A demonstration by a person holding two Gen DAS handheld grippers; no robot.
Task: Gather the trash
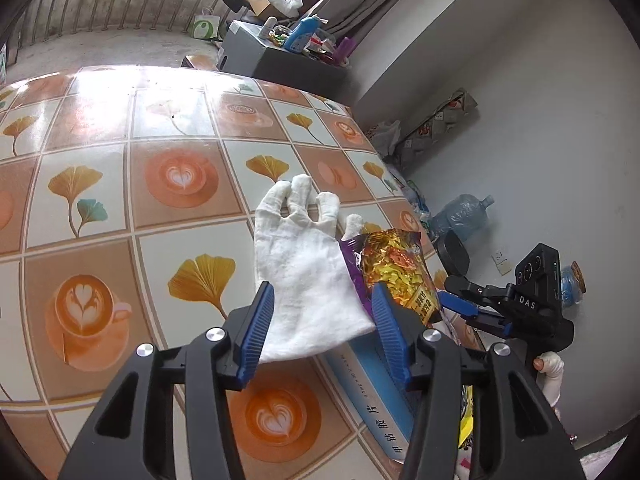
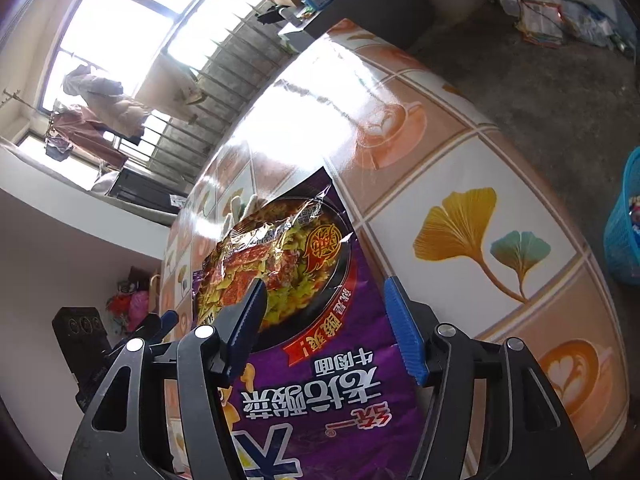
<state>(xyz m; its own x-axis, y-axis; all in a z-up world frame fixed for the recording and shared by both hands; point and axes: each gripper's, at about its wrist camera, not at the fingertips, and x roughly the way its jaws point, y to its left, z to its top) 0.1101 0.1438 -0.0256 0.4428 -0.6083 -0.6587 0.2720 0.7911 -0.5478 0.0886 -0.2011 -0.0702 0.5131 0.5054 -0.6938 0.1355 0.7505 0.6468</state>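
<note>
Two claws work over one table, each with a limp thing between its ribbed blue fingers. The left gripper (image 1: 322, 328) stands apart, and the cuff of a white glove (image 1: 304, 256) lies between its pads, touching the left one; whether the right pad presses it I cannot tell. The glove is soft knitted cloth, slack, its fingers pointing away. Under it lies a flat blue box (image 1: 376, 392) with printed lettering on its side. Just right of the glove is a noodle packet (image 1: 394, 268), glossy crinkled foil, purple with a yellow food print, which reaches the right gripper (image 1: 460, 306) at the table's edge.

In the right wrist view the right gripper (image 2: 326, 320) is also apart; the noodle packet (image 2: 320, 300) runs between its fingers and against the left one, with a gap at the right one. Beyond is the table (image 2: 460, 168), its shiny cover patterned with ginkgo leaves and coffee cups. On the floor at the far right stands a blue mesh basket (image 2: 622, 232).
</note>
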